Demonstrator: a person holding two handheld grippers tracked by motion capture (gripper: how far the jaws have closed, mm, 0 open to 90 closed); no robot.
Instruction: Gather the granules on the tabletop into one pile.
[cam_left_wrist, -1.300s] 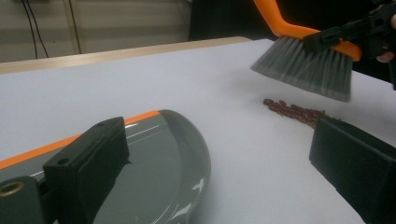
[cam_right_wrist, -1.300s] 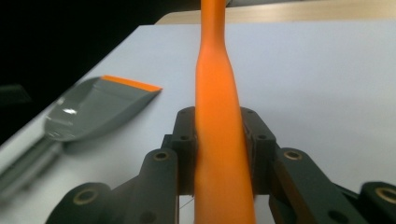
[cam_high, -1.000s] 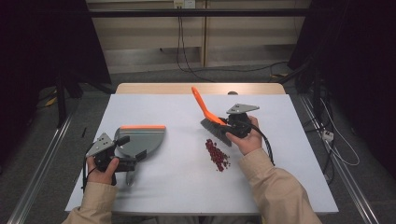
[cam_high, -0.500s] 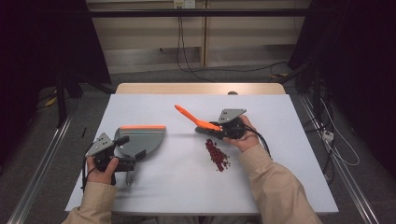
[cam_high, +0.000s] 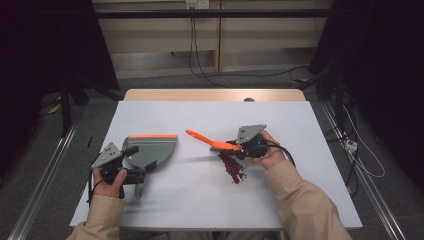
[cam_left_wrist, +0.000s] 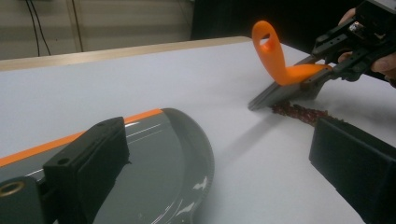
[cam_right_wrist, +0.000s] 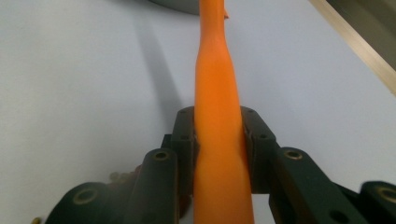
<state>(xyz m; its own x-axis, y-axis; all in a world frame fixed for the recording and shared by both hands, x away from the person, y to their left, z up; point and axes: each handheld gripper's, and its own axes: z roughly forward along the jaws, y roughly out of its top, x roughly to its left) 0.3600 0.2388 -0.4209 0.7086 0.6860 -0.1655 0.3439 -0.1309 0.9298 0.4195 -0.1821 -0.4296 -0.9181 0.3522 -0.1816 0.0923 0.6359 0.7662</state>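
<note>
Brush (cam_high: 212, 143) tipped lower, w/ right gripper (cam_high: 239, 147) jaws pinching handle; left gripper (cam_high: 131, 170) clamps dustpan (cam_high: 150, 150).

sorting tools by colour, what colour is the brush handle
Orange. The brush handle shows best in the right gripper view, clamped in the right claw.

brush (cam_high: 212, 142): handle dropped from steep to near level | bristles now at red bits (cam_high: 233, 167)
</note>
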